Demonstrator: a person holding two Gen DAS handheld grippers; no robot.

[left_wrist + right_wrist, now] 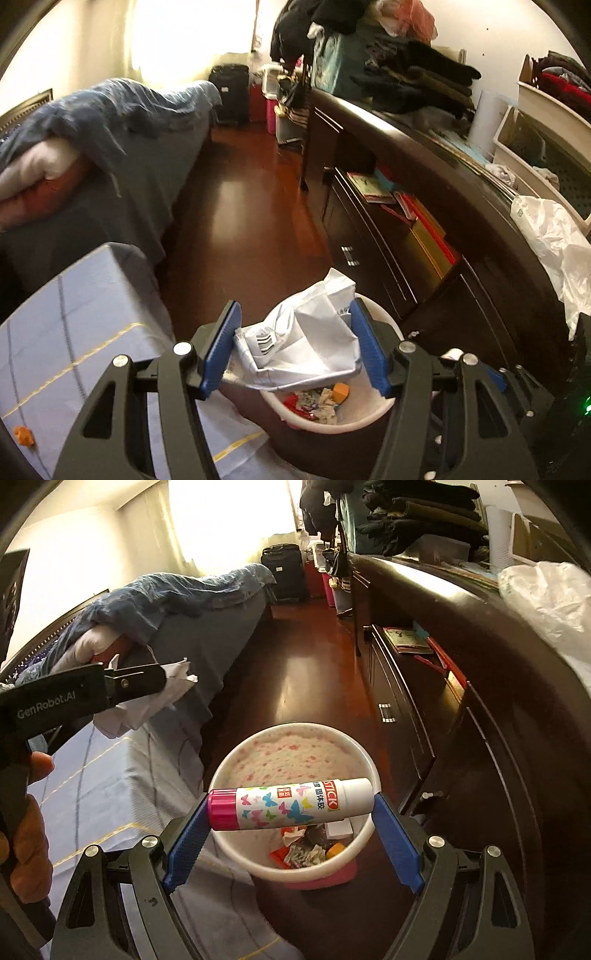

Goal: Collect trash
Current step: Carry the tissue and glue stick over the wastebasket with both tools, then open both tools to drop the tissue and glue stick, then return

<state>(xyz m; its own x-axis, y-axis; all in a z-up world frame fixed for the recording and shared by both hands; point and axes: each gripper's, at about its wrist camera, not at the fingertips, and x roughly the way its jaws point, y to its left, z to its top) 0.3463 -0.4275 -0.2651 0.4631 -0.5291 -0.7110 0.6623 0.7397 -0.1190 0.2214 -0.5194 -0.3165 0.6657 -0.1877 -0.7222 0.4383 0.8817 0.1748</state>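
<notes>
**Mia:** So, what is the right gripper (291,808) holding?

**Ben:** It is squeezing one glue stick (290,804) between its two blue fingers (186,845), end to end. The stick is lying sideways across the middle of the frame. Its pink cap is pointing left and its white end is pointing right, tipped up a little.

**Mia:** Where is it?

**Ben:** It is hanging over the one white trash bin (364,834), which is sitting on the dark floor in the lower middle of the frame. Small wrappers are lying at the bottom of the bin.

**Mia:** And the left gripper (295,341)?

**Ben:** Its fingers are pressing on one bunch of crumpled white paper (303,339). The paper is filling the space between them in the lower middle of the left view, over the same bin (332,424). In the right view, the left gripper (162,679) is showing at the left side of the frame, with the paper (147,705) drooping from its tip.

**Mia:** Anything else?

**Ben:** One bed (74,325) with a blue sheet is sitting at the lower left. One dark dresser (424,221) is running along the right side.
</notes>
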